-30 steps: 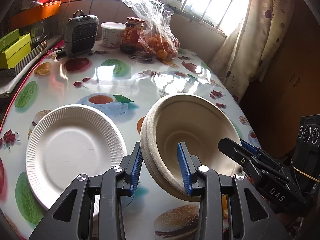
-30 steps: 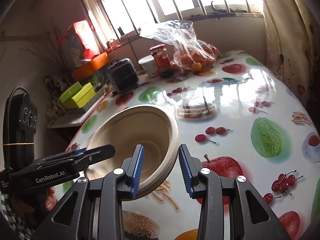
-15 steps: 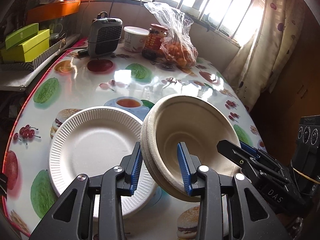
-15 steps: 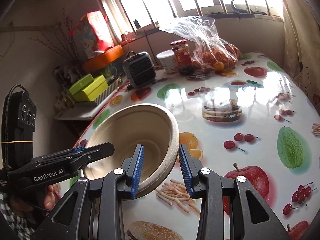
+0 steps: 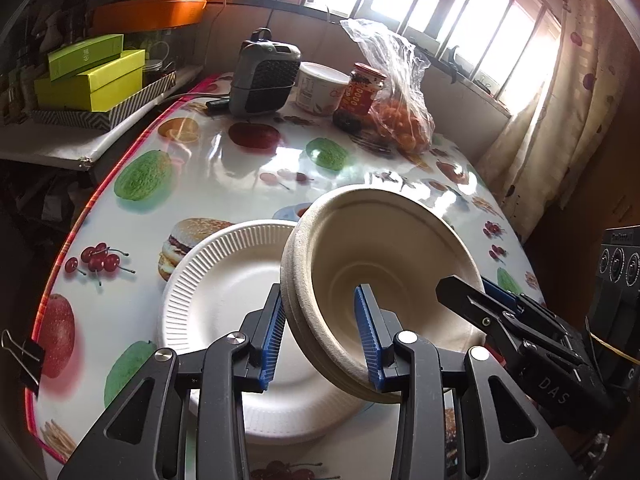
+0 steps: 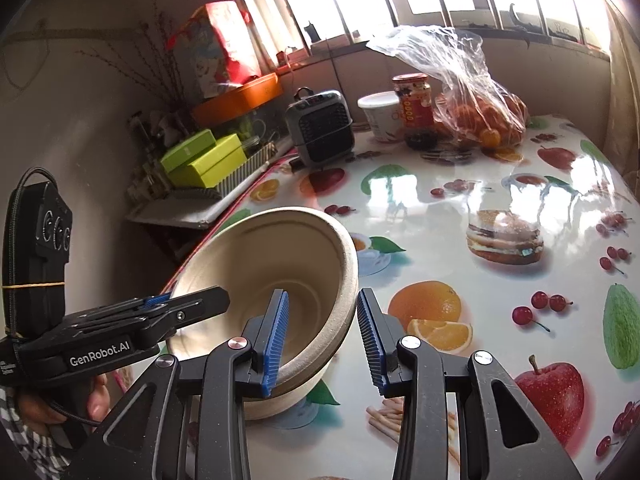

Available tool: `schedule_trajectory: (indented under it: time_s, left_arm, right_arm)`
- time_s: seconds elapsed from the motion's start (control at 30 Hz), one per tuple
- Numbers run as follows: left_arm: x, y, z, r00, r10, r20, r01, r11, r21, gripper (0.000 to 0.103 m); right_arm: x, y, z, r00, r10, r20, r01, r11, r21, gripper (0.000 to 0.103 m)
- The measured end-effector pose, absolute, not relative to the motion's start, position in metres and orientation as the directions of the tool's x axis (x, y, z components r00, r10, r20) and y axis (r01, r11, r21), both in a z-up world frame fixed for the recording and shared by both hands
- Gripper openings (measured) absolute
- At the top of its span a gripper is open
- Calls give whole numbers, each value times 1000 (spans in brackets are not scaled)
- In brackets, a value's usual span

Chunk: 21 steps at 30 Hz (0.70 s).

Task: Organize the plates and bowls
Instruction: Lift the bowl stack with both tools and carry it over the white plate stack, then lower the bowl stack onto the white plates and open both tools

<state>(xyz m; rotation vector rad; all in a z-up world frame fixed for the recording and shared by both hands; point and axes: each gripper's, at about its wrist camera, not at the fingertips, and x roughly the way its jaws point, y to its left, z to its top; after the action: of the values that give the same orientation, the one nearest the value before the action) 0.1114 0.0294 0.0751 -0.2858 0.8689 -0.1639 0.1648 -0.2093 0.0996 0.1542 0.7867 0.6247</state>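
A stack of beige pulp bowls [image 5: 384, 256] hangs tilted above the table, held from both sides. My left gripper [image 5: 320, 304] is shut on the stack's near-left rim, one blue pad outside the wall and one inside. My right gripper [image 6: 322, 308] is shut on the opposite rim of the same bowls [image 6: 272, 264], and its black fingertips [image 5: 460, 292] show at the right of the left wrist view. A white ribbed paper plate [image 5: 216, 300] lies on the fruit-print tablecloth, partly under the bowls. In the right wrist view the bowls hide the plate.
At the far end of the table stand a grey heater [image 5: 264, 76], a white tub [image 5: 320, 88], a red-lidded jar [image 5: 360, 92] and a bag of oranges [image 5: 400, 120]. Green boxes [image 5: 92, 76] sit on a side shelf. A binder clip [image 5: 24, 356] grips the table's left edge.
Both grippers have carried the bowl stack leftward across the table. The white plate, earlier well left of the bowls, now lies partly beneath them. Both grips are unchanged.
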Motion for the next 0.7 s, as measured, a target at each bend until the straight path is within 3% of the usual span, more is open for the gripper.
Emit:
schedule_trajectory:
  time_s: [0.7]
  left_arm:
    - [117,67,56,621,-228,-750,-51,943,-329,36]
  right_arm:
    - [180,-164,79,468,582,-665,-503,794,340,36]
